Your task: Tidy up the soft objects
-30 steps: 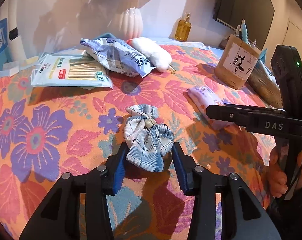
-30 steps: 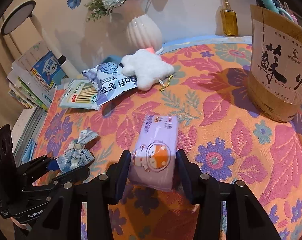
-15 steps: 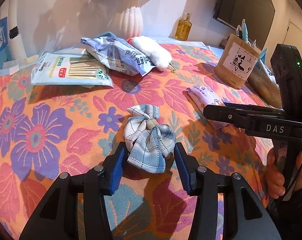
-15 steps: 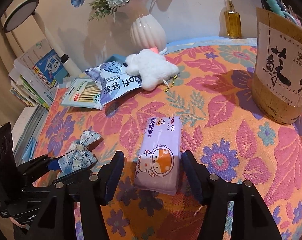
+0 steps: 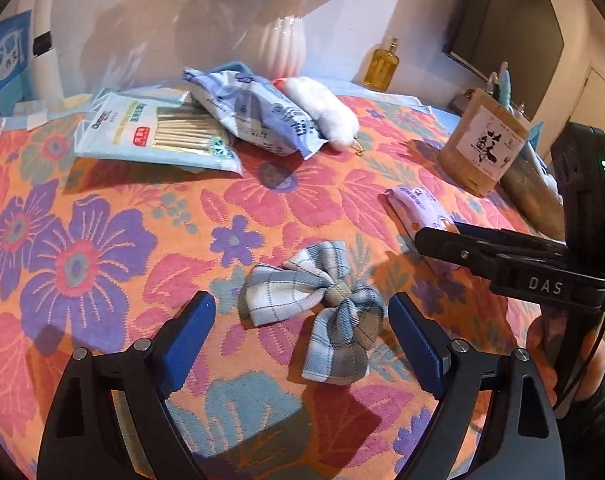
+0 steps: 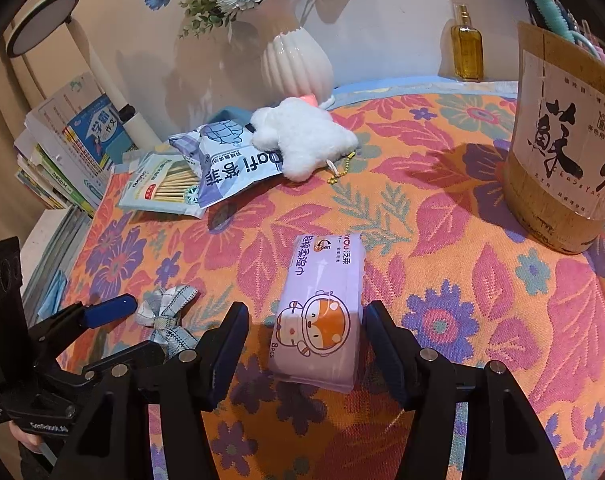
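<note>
Left claw [image 5: 302,328], spread wide, its blue pads on either side of the blue-and-white plaid fabric bow [image 5: 314,308] but clear of it; the bow lies flat on the floral orange cloth covering the desk [image 5: 102,248]. Right claw [image 6: 306,340], likewise spread, straddles the near end of the lilac soft pack of tissues printed with an orange cartoon figure [image 6: 322,308] without visibly touching it; the pack lies lengthwise along the claw's axis.

Handling, as judged: the bow is light and limp, and should crush under pressure and droop from any single lobe; the tan knot at its centre is the firmest place to pinch. The tissue pack is light, compressible, and film-wrapped, so probably slippery; a grip across its short width, near mid-length, should hold best.

Surroundings: at the far side, a white plush star toy with a bead chain [image 6: 302,136] rests against a blue-and-white crinkled snack bag [image 6: 230,160], which overlaps a flat clear packet of wooden sticks [image 6: 162,188]. A ribbed white vase [image 6: 294,64], an amber glass bottle [image 6: 467,52] and a cardboard pen holder with black calligraphy [image 6: 562,140] stand well apart. The two claws sit near one another; each is the other's nearest obstacle.
</note>
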Action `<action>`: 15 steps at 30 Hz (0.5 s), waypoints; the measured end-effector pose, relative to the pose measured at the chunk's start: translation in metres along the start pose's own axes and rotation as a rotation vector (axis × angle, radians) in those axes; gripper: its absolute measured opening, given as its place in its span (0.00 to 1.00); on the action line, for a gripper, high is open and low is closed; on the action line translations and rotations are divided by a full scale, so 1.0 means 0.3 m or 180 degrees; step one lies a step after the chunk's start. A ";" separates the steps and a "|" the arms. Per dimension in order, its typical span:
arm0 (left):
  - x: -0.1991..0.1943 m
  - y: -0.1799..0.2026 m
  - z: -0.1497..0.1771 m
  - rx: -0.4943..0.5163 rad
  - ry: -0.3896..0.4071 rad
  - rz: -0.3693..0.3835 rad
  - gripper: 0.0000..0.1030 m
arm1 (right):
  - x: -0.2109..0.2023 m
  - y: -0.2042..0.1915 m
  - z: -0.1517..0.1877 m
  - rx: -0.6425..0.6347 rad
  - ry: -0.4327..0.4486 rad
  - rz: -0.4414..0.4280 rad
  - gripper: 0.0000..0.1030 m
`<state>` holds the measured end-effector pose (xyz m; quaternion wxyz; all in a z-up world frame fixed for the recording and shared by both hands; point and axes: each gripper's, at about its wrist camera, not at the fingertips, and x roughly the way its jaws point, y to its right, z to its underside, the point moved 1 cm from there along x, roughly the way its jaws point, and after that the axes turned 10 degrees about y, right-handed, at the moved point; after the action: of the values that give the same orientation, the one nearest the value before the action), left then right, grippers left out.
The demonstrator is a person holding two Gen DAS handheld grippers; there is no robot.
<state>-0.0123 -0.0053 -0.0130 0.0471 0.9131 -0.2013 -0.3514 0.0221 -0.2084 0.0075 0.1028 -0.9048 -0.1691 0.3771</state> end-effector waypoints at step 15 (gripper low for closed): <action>0.011 0.042 0.008 0.0220 -0.0041 -0.0062 0.84 | 0.006 0.000 0.001 -0.0037 -0.0002 0.0033 0.57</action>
<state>-0.0160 -0.0178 -0.0140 0.0108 0.9138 -0.2048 -0.3506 0.0232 -0.2077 0.0059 0.0956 -0.9061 -0.1666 0.3769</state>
